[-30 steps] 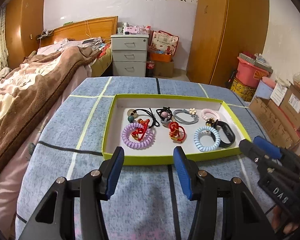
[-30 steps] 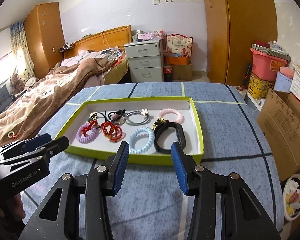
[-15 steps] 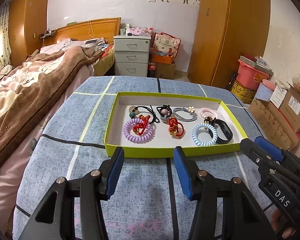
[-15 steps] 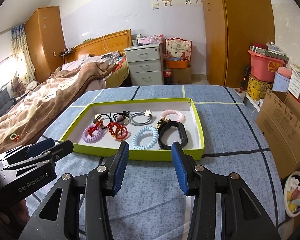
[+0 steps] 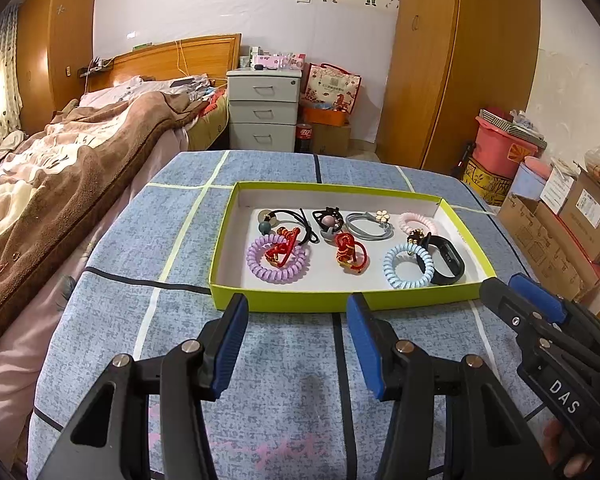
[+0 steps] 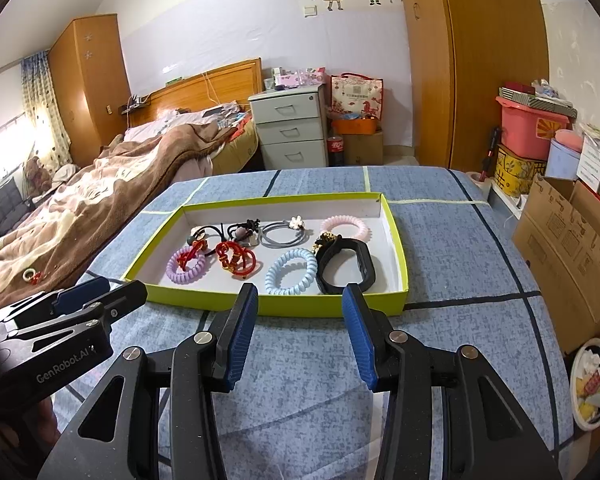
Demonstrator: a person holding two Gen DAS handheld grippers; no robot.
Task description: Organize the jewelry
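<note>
A shallow box with a lime-green rim (image 5: 340, 302) (image 6: 268, 306) sits on the blue checked table. Inside lie a purple coil tie (image 5: 277, 260) (image 6: 188, 266), a red knotted cord (image 5: 350, 254) (image 6: 236, 260), a light blue coil tie (image 5: 408, 266) (image 6: 292, 272), a black band (image 5: 444, 258) (image 6: 346, 266), a grey tie with a flower (image 5: 370, 226), a pink coil tie (image 5: 418, 222) (image 6: 345, 227) and black ties. My left gripper (image 5: 296, 316) is open and empty, just short of the box's near wall. My right gripper (image 6: 299, 310) is open and empty, also at the near wall.
A bed with a brown blanket (image 5: 60, 184) runs along the table's left side. Cardboard boxes (image 6: 572, 248) stand to the right, with a plate on the floor (image 6: 592, 384). A grey drawer unit (image 5: 264, 110) and wardrobe stand behind.
Both grippers have drawn back and risen slightly from the box, which looks smaller and farther. Both stay open and empty. The items in the box have not moved.
</note>
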